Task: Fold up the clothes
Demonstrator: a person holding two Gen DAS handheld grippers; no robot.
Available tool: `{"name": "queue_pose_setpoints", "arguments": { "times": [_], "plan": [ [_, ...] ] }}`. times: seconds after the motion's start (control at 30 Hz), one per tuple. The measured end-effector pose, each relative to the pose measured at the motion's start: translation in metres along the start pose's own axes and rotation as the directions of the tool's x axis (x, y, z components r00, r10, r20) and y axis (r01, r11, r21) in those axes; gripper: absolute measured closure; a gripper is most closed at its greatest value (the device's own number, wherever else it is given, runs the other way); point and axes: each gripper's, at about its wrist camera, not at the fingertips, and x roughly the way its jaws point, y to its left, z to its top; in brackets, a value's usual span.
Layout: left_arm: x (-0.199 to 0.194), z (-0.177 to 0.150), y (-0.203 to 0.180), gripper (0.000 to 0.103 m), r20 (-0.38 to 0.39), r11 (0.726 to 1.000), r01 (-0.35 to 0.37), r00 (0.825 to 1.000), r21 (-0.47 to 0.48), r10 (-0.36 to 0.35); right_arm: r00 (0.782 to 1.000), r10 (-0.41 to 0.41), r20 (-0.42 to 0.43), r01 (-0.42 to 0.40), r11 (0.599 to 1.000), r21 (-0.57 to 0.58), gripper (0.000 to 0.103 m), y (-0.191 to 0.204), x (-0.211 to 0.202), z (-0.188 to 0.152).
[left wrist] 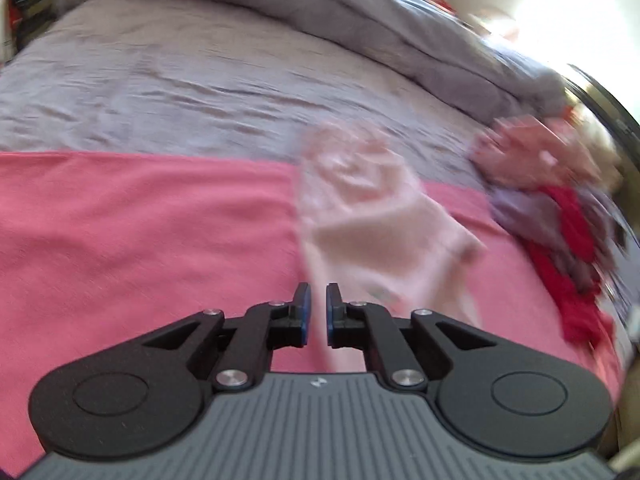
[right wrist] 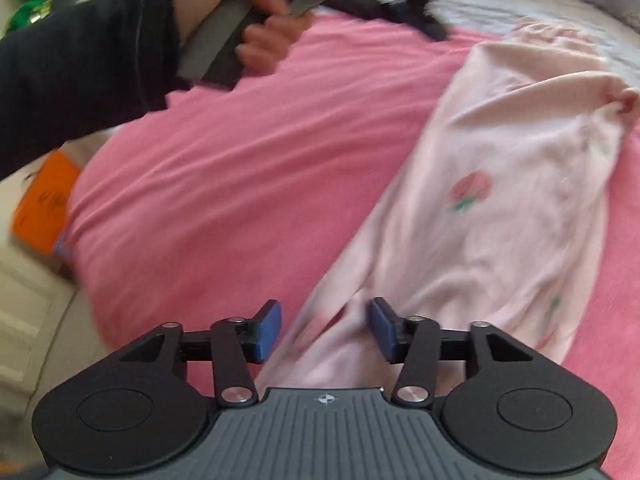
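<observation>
Left wrist view has our left gripper (left wrist: 318, 312) over the pale pink garment (left wrist: 372, 236), which lies on a bright pink blanket (left wrist: 140, 240) spread across the grey bed (left wrist: 180, 80). Its fingers are only a sliver apart, with nothing pinched that we can see. Our right gripper (right wrist: 325, 330) has its fingers clearly spread, the garment's near end just under the gap but not gripped. So both are let go. The garment (right wrist: 500, 200), with its little flower print, looks thin, light and floppy, so we reckon it'll sag and bunch the second it's lifted. Best bet is pinching an edge or corner at each end, not the middle. A pile of red and grey clothes (left wrist: 560, 240) sits off to the side. Pretty blurry overall, tbh.
</observation>
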Motion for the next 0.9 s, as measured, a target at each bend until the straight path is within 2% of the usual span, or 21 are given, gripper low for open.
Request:
{"name": "queue_pose_setpoints", "arguments": {
  "times": [0.07, 0.13, 0.2, 0.3, 0.4, 0.47, 0.53, 0.57, 0.6, 0.63, 0.7, 0.73, 0.9],
  "plan": [
    [0.000, -0.026, -0.027, 0.072, -0.070, 0.997, 0.048, 0.997, 0.061, -0.044, 0.996, 0.080, -0.046, -0.081, 0.996, -0.025, 0.042, 0.006, -0.005, -0.009],
    [0.004, -0.058, -0.048, 0.072, -0.174, 0.990, 0.082, 0.983, 0.118, -0.061, 0.990, 0.126, -0.067, -0.127, 0.992, -0.013, 0.042, 0.002, -0.013, -0.017],
    [0.008, -0.086, -0.060, 0.072, -0.245, 0.985, 0.070, 0.969, 0.156, -0.030, 0.976, 0.196, -0.095, -0.192, 0.980, 0.042, 0.041, -0.005, -0.017, -0.024],
    [-0.003, -0.101, -0.065, 0.072, -0.223, 0.981, 0.042, 0.975, 0.192, 0.002, 0.948, 0.291, -0.132, -0.280, 0.955, 0.093, 0.039, -0.007, -0.013, -0.025],
    [-0.007, -0.103, -0.062, 0.072, -0.223, 0.983, 0.024, 0.975, 0.181, 0.017, 0.944, 0.302, -0.131, -0.298, 0.953, 0.047, 0.027, 0.006, -0.011, -0.027],
    [-0.008, -0.103, -0.061, 0.072, -0.224, 0.984, 0.018, 0.974, 0.180, 0.023, 0.939, 0.312, -0.143, -0.310, 0.950, 0.037, 0.026, 0.015, -0.009, -0.024],
    [-0.011, -0.105, -0.061, 0.072, -0.222, 0.982, 0.005, 0.974, 0.186, 0.037, 0.916, 0.373, -0.146, -0.371, 0.928, 0.039, 0.027, 0.015, -0.012, -0.019],
    [-0.012, -0.106, -0.062, 0.072, -0.221, 0.982, -0.003, 0.974, 0.190, 0.046, 0.894, 0.423, -0.150, -0.421, 0.906, 0.050, 0.028, 0.015, -0.013, -0.018],
    [-0.014, -0.107, -0.062, 0.072, -0.220, 0.981, -0.011, 0.974, 0.194, 0.054, 0.887, 0.435, -0.156, -0.434, 0.900, 0.044, 0.029, 0.018, -0.014, -0.017],
    [-0.015, -0.108, -0.063, 0.072, -0.220, 0.980, -0.018, 0.974, 0.197, 0.062, 0.885, 0.435, -0.165, -0.436, 0.899, 0.033, 0.029, 0.022, -0.013, -0.017],
    [-0.017, -0.111, -0.064, 0.072, -0.224, 0.978, -0.030, 0.971, 0.206, 0.077, 0.922, 0.329, -0.204, -0.343, 0.939, -0.034, 0.032, 0.033, -0.006, -0.020],
    [-0.017, -0.113, -0.064, 0.072, -0.226, 0.977, -0.035, 0.970, 0.211, 0.084, 0.931, 0.293, -0.216, -0.310, 0.949, -0.052, 0.036, 0.036, -0.004, -0.020],
    [-0.022, -0.117, -0.065, 0.070, -0.233, 0.976, -0.053, 0.967, 0.213, 0.103, 0.956, 0.194, -0.220, -0.226, 0.965, -0.132, 0.037, 0.051, -0.010, -0.013]
  ]
}}
